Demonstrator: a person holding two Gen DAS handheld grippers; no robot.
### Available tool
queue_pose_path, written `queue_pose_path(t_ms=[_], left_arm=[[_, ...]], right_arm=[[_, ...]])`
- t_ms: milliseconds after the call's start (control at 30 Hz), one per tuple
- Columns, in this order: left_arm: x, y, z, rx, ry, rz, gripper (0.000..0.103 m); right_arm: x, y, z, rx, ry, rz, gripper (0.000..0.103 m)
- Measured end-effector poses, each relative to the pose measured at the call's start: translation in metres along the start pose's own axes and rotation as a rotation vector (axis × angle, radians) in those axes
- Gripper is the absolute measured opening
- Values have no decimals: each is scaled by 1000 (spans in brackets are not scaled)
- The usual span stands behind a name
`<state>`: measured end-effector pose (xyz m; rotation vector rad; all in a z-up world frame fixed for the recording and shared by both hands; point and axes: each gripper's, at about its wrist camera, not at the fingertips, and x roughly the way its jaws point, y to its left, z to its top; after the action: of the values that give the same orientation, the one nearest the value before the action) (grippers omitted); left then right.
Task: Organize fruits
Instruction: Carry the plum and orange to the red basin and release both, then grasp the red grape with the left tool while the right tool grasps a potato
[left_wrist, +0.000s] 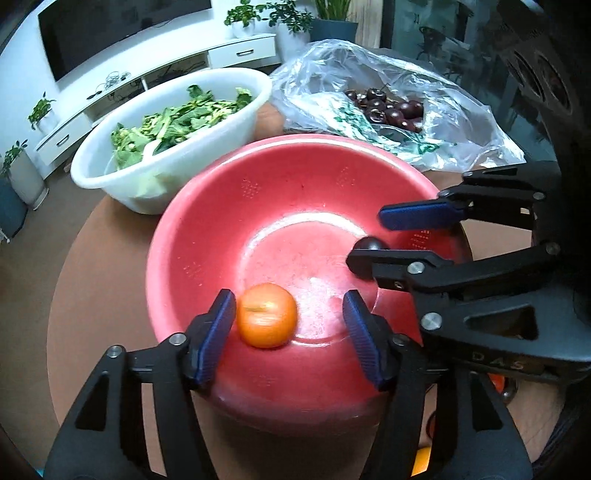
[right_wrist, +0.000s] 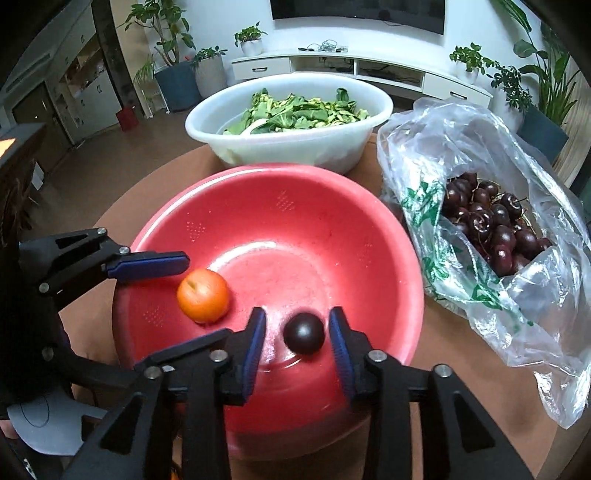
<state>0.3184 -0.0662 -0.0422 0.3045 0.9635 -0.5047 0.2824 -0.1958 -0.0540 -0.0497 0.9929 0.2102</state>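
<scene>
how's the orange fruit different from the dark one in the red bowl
The orange fruit is bright orange with a stem dimple on top; the dark fruit is near black and smooth. The orange fruit looks bigger. It sits between the open jaws of the left gripper, the dark fruit between those of the right gripper. Both are round, unpinched, and inside the red bowl.

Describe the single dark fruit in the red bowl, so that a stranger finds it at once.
Find the big red bowl on the round table. Inside, near its right wall, sits one dark cherry between the right tongs. Its only neighbour there is a bigger orange fruit.
</scene>
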Motion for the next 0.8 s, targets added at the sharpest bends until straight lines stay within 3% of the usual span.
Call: queue_pose_path(t_ms=[100, 233, 333, 400, 600, 700, 800], left_arm=[[-10, 4, -3, -21, -17, 1, 63], [-39, 7, -12, -59, -80, -14, 76], [-66, 7, -25, -82, -131, -23, 87], [-89, 4, -41, -98, -171, -38, 89], [-142, -22, -105, -125, -237, -108, 95], [-157, -44, -139, -97, -246, -131, 103], [-165, -74, -176, -13, -237, -106, 103]], right_arm=[[-4, -2, 1, 12, -5, 14, 54], [-15, -2, -1, 20, -25, -4, 55], [-41, -4, -9, 36, -69, 5, 57], [-66, -4, -20, 44, -118, 13, 62], [-139, 10, -95, 80, -238, 95, 71], [-154, 32, -145, 47, -250, 112, 71], [-155, 57, -189, 6, -215, 142, 71]])
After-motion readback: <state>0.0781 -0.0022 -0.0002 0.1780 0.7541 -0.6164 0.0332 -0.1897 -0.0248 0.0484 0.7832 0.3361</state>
